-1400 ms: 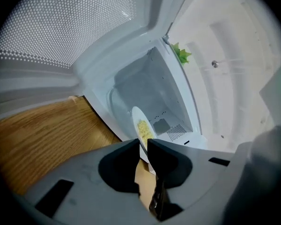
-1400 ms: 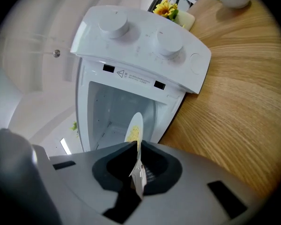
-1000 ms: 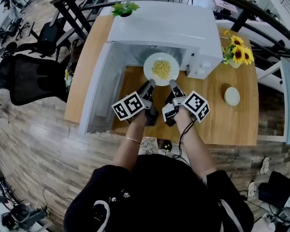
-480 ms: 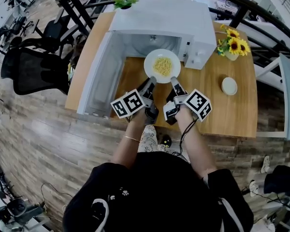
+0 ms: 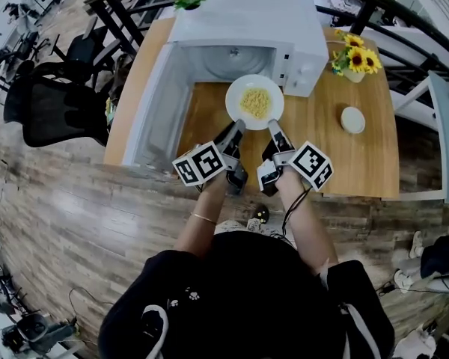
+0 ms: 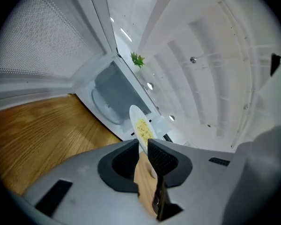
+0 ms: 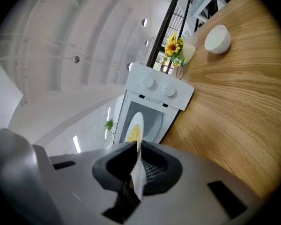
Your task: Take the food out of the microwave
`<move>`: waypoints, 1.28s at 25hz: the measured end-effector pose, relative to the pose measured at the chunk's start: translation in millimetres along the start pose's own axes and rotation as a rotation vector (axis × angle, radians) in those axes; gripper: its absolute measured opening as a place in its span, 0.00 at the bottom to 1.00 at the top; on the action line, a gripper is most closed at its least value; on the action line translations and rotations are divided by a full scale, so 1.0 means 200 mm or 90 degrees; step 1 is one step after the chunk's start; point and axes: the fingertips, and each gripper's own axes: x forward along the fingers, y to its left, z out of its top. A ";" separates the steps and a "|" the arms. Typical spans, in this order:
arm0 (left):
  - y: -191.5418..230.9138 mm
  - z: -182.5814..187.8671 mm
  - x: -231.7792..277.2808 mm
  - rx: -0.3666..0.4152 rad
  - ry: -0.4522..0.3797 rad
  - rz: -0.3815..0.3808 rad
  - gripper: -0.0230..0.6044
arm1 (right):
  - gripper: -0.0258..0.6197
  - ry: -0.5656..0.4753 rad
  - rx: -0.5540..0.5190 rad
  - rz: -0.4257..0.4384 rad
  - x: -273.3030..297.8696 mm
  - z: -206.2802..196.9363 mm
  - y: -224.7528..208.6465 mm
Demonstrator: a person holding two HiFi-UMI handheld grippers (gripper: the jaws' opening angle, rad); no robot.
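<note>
Over the table (image 5: 337,163), head view: the plate (image 5: 236,114) with the yellow food (image 5: 254,102) is just out front of the microwave (image 5: 247,28) mouth, above the wood. The door (image 5: 161,103) is swung wide open on the left.
Tools, head view: the left tool (image 5: 237,129) and right tool (image 5: 272,128) sit side by side, each pinching the plate's near rim.
Other stuff, head view: a small white bowl (image 5: 352,120) and some sunflowers (image 5: 357,58) are off to the right, well apart from the plate, so nothing's in the way there.
Left gripper view: the jaws are squeezed down narrow with the plate's edge clamped between the pads. Past the plate you can see the cavity, and it looks empty.
Right gripper view: same deal, jaws narrow and gripping the rim. The plate stands edge-on in front of the microwave's opening, with the two knobs to the side. The bowl and flowers are further along the table.
Where the food is: on the plate, held from both sides, outside the oven as far as I can judge.
Done so far: I'd say the main bit is done, the plate looks clear of the cavity.
Still left: setting it down on a bare patch of table and letting go. I can't tell if it's touching the wood yet. The door is still open too.
</note>
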 end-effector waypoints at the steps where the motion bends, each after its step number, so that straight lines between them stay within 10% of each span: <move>1: -0.01 -0.01 -0.01 0.001 0.004 -0.004 0.13 | 0.08 -0.003 -0.006 0.000 -0.02 0.00 0.01; 32: -0.20 -0.24 -0.71 0.019 0.051 -0.078 0.13 | 0.09 -0.061 -0.025 -0.019 -0.66 -0.48 0.23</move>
